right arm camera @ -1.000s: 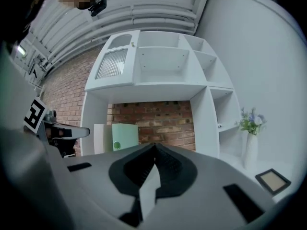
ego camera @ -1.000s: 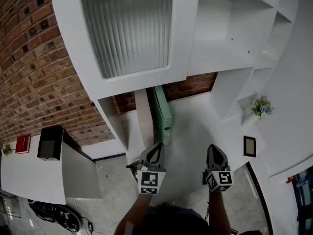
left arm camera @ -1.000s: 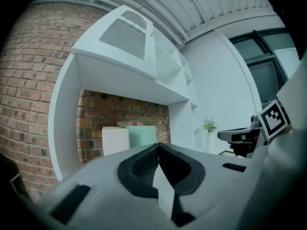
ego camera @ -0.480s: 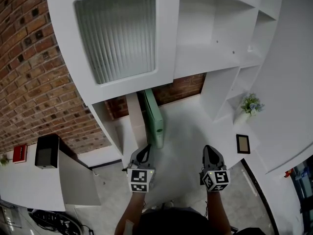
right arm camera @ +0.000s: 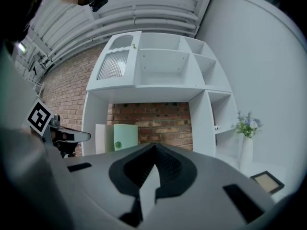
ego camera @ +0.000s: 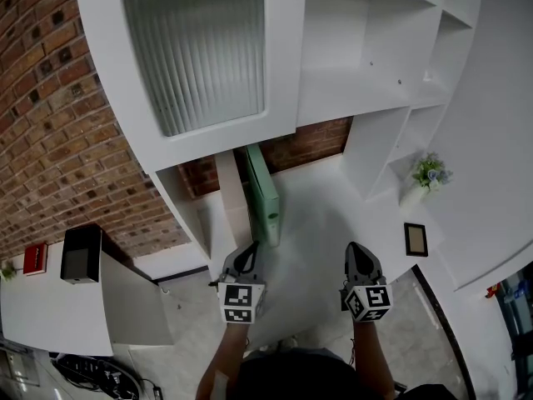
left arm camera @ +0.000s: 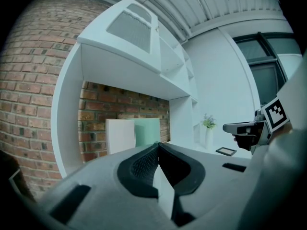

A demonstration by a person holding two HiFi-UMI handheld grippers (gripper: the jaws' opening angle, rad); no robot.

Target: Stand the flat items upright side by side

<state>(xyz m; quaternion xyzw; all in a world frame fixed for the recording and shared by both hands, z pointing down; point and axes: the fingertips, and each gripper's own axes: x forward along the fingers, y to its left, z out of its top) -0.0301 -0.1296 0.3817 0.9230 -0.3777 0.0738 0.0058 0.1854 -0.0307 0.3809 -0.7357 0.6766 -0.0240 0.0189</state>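
Observation:
A white binder (ego camera: pixel 231 192) and a mint-green binder (ego camera: pixel 262 197) stand upright side by side at the left end of the white desk (ego camera: pixel 325 223), against the shelf unit's left wall. Both show in the left gripper view, white binder (left arm camera: pixel 120 135) and green binder (left arm camera: pixel 147 132), and in the right gripper view, white binder (right arm camera: pixel 104 138) and green binder (right arm camera: pixel 125 137). My left gripper (ego camera: pixel 246 259) is shut and empty, just in front of the green binder. My right gripper (ego camera: pixel 358 258) is shut and empty, further right over the desk's front.
A white shelf unit (ego camera: pixel 366 48) with a ribbed-glass cabinet door (ego camera: pixel 200 48) hangs above the desk. A vase of flowers (ego camera: pixel 426 177) and a small framed picture (ego camera: pixel 415 239) sit at the right. A brick wall (ego camera: pixel 50 123) runs along the left.
Both grippers have drawn back slightly from the binders toward the desk's front edge. The binders have not moved.

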